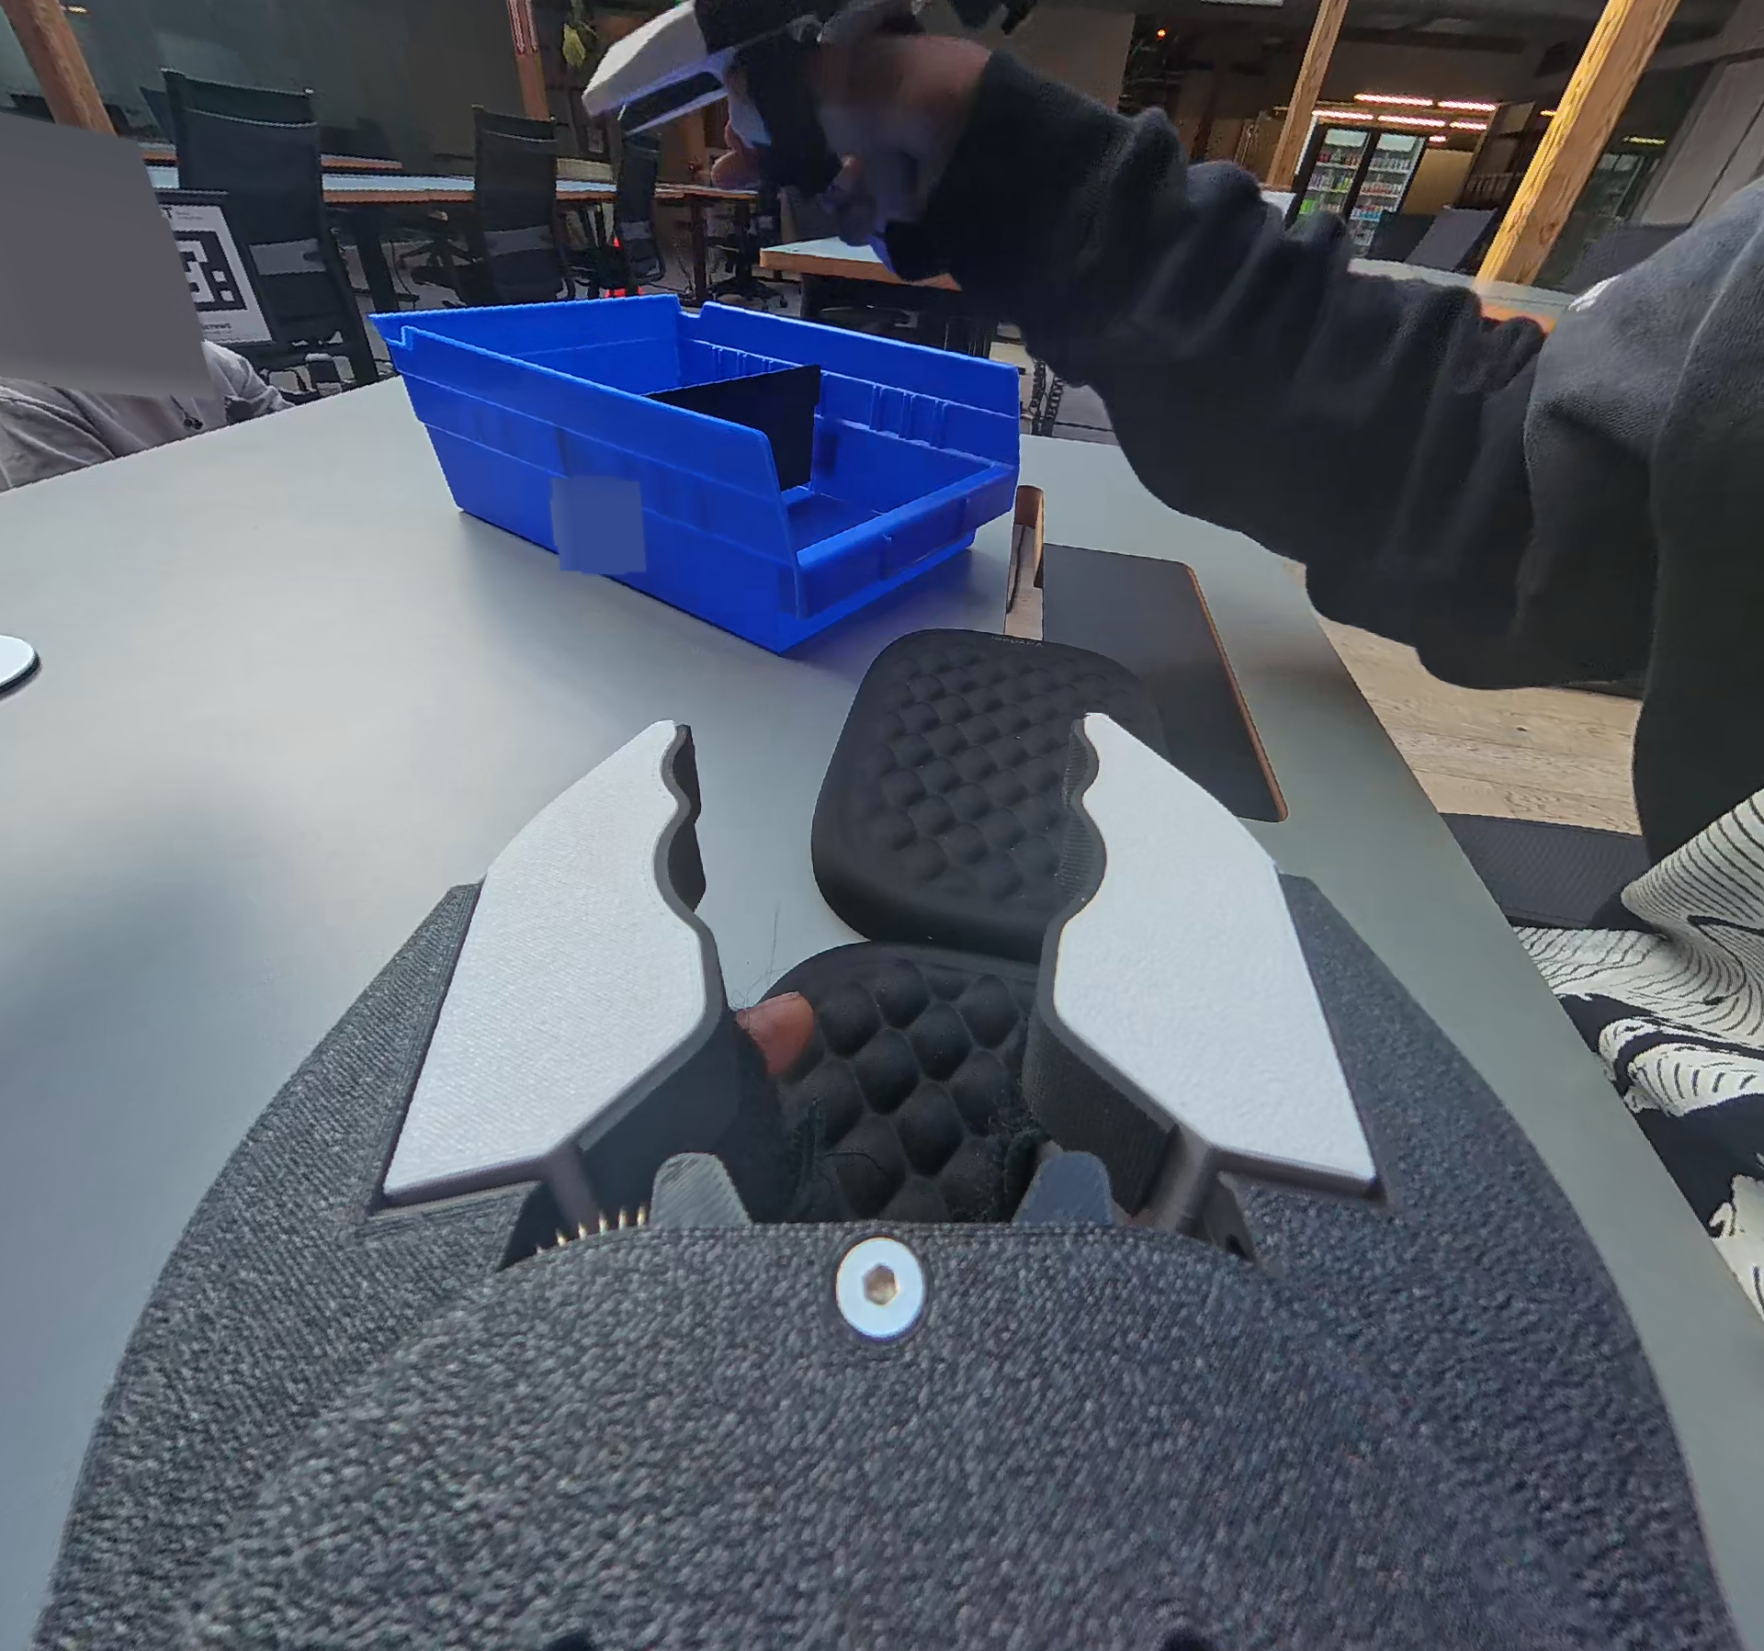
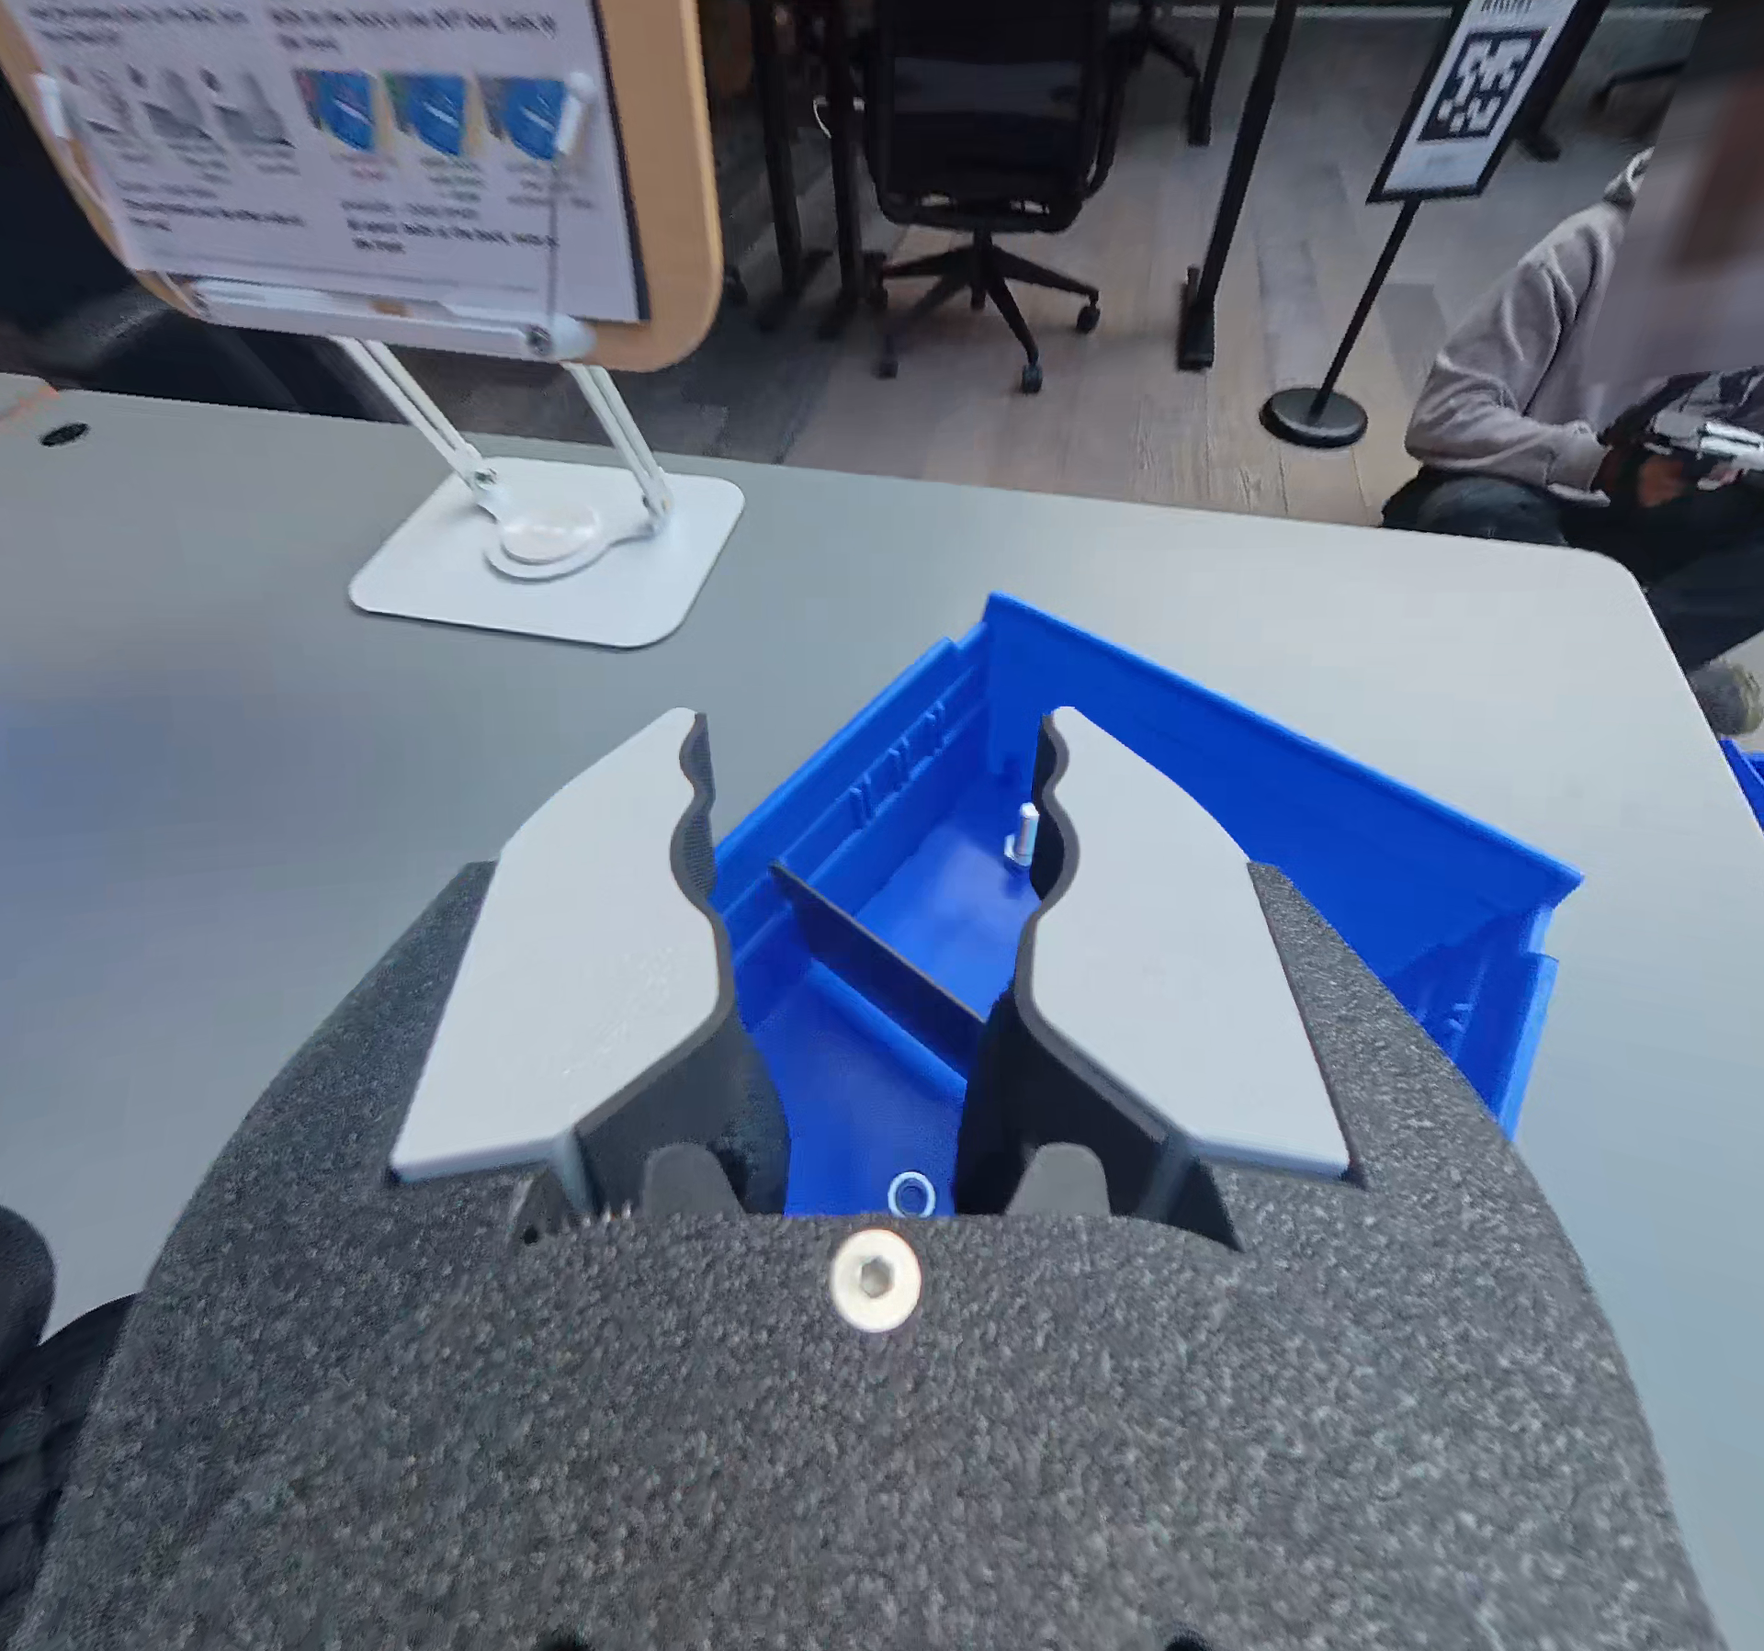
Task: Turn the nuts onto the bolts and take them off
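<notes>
Between your right gripper's (image 2: 873, 803) spread fingers sits the blue bin (image 2: 1241, 775), and nothing is held. A black divider (image 2: 878, 956) splits the bin. Just inside the right fingertip (image 2: 1107, 803), a silver bolt (image 2: 1021, 837) stands upright on the floor of the far compartment. Down by the finger roots, a nut (image 2: 910, 1193) lies flat in the near compartment. Well beyond the left fingertip stands a white document stand (image 2: 549, 555) on the grey table (image 2: 239, 746).

Your left gripper (image 1: 888, 803) hovers low over the table with its fingers apart and empty. A black dimpled pad (image 1: 955, 803) lies between them, reaching under the right finger. The bin lies well ahead of both tips.
</notes>
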{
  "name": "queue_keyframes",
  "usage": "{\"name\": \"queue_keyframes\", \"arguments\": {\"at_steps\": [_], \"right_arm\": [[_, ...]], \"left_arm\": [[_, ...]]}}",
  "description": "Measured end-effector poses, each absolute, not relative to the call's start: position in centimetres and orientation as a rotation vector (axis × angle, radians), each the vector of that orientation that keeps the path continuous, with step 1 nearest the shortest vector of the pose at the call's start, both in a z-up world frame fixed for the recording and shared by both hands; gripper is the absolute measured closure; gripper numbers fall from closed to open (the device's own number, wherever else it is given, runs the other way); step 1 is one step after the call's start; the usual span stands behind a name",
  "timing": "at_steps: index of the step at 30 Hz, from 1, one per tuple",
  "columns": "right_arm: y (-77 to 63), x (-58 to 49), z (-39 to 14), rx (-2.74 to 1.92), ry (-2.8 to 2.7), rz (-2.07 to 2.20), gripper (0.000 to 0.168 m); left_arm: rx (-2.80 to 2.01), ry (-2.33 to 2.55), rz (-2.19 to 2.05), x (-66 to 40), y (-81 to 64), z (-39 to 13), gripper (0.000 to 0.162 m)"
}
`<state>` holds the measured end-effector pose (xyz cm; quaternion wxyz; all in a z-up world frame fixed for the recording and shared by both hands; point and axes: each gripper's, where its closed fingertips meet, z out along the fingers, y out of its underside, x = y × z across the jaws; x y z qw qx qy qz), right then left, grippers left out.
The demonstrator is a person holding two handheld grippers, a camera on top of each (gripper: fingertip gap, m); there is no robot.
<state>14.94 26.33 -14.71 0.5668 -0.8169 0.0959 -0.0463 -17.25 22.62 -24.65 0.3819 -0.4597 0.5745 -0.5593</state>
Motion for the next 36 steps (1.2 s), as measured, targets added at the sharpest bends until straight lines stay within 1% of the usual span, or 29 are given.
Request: {"name": "queue_keyframes", "arguments": {"at_steps": [5, 8, 11, 14, 17, 21, 24, 26, 28, 30, 32, 33, 36], "right_arm": [[23.6, 7.8, -11.8, -1.728, 0.110, -0.089, 0.092], [21.9, 4.1, -11.8, -1.639, 0.092, -0.077, 0.091], [20.9, 1.1, -13.6, -1.591, 0.104, -0.055, 0.090], [20.5, -1.7, -16.9, -1.596, 0.080, -0.045, 0.090], [20.7, -3.3, -20.0, -1.602, 0.095, -0.037, 0.091], [21.3, -5.1, -22.7, -1.598, 0.115, 0.028, 0.093], [21.5, -5.7, -23.2, -1.602, 0.068, -0.024, 0.095], [21.4, -5.9, -22.9, -1.581, 0.050, -0.045, 0.099], [21.4, -6.1, -23.1, -1.582, 0.034, -0.034, 0.098], [21.3, -5.9, -23.0, -1.574, 0.049, -0.027, 0.098], [21.3, -5.8, -23.0, -1.571, 0.067, 0.001, 0.099], [21.3, -5.7, -23.1, -1.571, 0.071, 0.013, 0.101], [21.4, -5.8, -23.2, -1.581, 0.064, 0.032, 0.103]], "left_arm": [[-1.174, 1.461, -1.430, -17.3, 22.7, -24.6, 0.089], [-1.173, 1.456, -1.433, -17.3, 22.7, -24.6, 0.090], [-1.171, 1.459, -1.428, -17.3, 22.7, -24.6, 0.091], [-1.170, 1.462, -1.421, -17.3, 22.6, -24.6, 0.092], [-1.172, 1.461, -1.420, -17.3, 22.6, -24.6, 0.093], [-1.179, 1.445, -1.408, -17.3, 22.9, -24.5, 0.096], [-1.179, 1.434, -1.398, -17.3, 23.0, -24.4, 0.105], [-1.161, 1.425, -1.405, -17.4, 22.9, -24.2, 0.106], [-1.146, 1.405, -1.418, -17.6, 23.0, -23.8, 0.102], [-1.118, 1.381, -1.451, -17.8, 22.9, -23.2, 0.093], [-1.104, 1.369, -1.467, -17.9, 22.9, -22.9, 0.074], [-1.084, 1.383, -1.472, -18.0, 22.7, -22.8, 0.068], [-1.047, 1.373, -1.442, -18.3, 22.5, -22.3, 0.075]]}}
